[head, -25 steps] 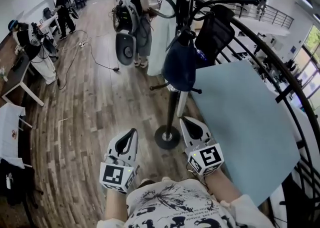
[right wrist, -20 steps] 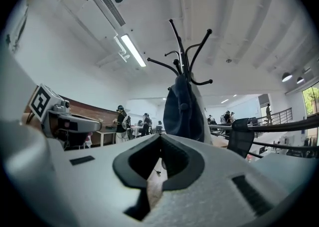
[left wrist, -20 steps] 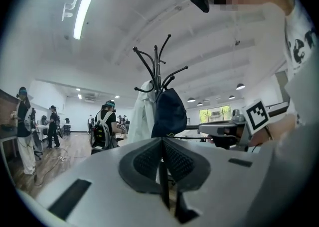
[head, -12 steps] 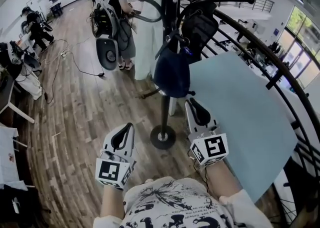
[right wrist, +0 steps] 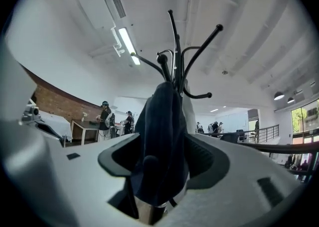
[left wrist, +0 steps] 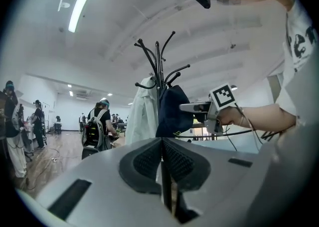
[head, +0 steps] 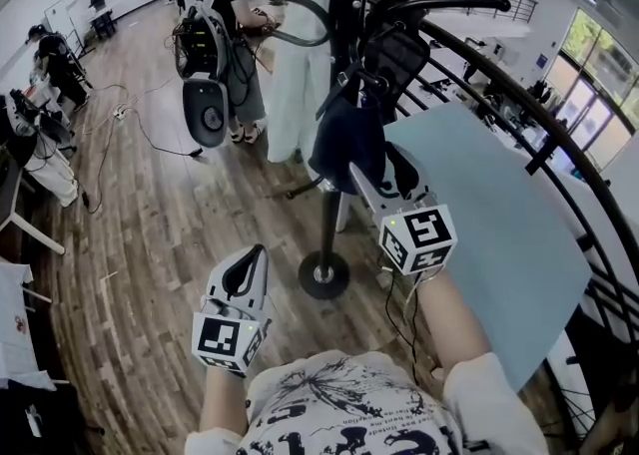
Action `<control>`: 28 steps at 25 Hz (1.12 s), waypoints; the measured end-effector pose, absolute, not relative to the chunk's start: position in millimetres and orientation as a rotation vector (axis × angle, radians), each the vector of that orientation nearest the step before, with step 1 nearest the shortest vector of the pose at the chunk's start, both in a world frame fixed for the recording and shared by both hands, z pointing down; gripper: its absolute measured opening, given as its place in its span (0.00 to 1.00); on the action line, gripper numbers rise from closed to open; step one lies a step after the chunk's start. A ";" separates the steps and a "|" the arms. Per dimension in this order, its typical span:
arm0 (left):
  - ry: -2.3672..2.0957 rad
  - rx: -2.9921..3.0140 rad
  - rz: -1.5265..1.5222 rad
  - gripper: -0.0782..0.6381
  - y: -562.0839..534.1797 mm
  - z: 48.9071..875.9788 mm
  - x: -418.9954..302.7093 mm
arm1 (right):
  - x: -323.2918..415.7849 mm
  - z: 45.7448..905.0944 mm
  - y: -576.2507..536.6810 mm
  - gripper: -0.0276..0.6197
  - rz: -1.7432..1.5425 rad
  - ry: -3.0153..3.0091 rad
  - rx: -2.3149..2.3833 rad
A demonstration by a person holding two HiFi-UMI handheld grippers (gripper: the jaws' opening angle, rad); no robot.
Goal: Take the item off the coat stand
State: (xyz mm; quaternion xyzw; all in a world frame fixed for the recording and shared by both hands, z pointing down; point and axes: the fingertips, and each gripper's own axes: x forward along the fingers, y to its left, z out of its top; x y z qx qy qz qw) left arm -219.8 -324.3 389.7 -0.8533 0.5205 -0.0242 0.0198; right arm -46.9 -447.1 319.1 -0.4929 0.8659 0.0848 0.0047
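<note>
Navy bag (head: 347, 139) hangs vertical from coat stand (head: 346, 4), white coat (head: 298, 74) far-left. Right gripper (head: 387, 166) jaws opening around bag. Left gripper (head: 253, 265) closed.

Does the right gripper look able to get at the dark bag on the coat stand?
Probably yes: the right gripper is opening, with the dark bag hanging between its fingers, and nothing else stands in the way.

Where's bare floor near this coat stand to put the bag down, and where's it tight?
Bare wood floor lies left of the stand's base, ahead of the left gripper. Crowded up the pole: the dark bag, a white garment, and the right gripper, jaws opening with the bag between them. The blue board closes the right.
</note>
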 end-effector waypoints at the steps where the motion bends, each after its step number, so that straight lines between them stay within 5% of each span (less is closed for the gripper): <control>1: 1.609 -2.650 -0.071 0.12 -324.1 389.6 -220.8 | -49.9 322.7 -453.6 0.43 0.259 2.730 -1.550; 15: 1.606 -2.629 -0.082 0.12 -326.3 389.3 -230.5 | -46.4 333.7 -475.4 0.09 0.337 2.666 -1.709; 28: 1.581 -2.626 -0.128 0.12 -328.5 391.4 -221.3 | -35.0 271.9 -426.5 0.08 0.540 2.551 -1.691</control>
